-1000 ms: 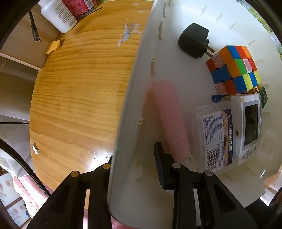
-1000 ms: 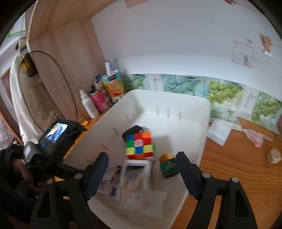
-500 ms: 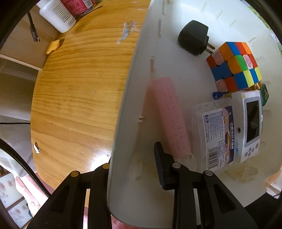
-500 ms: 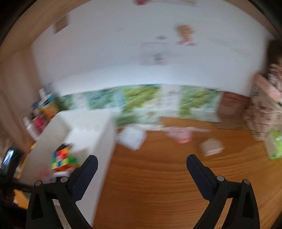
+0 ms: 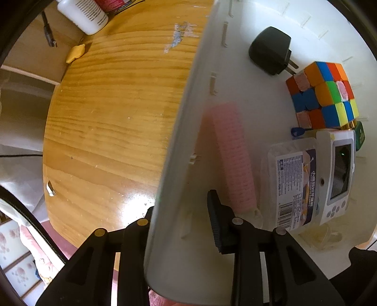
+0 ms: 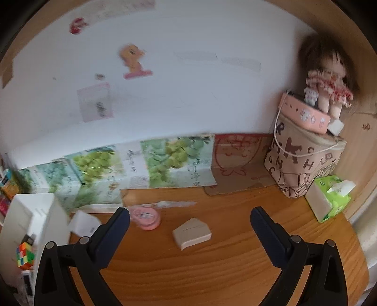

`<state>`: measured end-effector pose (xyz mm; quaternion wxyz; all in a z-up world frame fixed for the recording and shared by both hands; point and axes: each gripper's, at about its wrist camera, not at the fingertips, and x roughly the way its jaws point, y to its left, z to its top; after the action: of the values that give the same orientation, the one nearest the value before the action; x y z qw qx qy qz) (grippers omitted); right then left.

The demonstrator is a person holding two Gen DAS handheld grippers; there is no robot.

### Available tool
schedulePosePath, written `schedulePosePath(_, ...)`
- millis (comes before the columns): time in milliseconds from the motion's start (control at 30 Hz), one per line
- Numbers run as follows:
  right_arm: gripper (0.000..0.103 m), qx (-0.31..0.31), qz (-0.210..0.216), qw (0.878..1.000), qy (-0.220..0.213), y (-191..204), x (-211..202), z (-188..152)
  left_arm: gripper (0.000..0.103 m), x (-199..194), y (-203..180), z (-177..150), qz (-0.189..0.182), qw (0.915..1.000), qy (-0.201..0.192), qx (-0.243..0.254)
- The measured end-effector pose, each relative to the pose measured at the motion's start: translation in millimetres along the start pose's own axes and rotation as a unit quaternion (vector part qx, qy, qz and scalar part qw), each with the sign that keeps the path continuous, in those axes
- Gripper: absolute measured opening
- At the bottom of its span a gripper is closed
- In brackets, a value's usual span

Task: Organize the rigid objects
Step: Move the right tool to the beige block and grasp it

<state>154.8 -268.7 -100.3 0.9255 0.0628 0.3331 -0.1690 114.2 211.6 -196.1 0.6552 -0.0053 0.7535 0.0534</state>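
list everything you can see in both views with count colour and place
bin: 1, white, on table, left gripper on its wall
cube: 1, multicolour, in bin
plug: 1, black, in bin
pink block: 1, in bin
labelled box: 1, clear, in bin
device: 1, white, in bin
bottle: 1, white, table edge
table: 1, wood
beige block: 1, on table
pink tin: 1, on table
tissues: 1, green, right
doll: 1, on bag
left gripper: black, clamps bin wall
right gripper: black, open
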Motion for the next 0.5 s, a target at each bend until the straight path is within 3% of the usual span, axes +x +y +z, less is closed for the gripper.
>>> schedulePosePath(500,0.102,0.013,0.003,0.996,0.093,-10,100,-38,0.037,9,10,0,0.012,0.9993,0.010,-0.035)
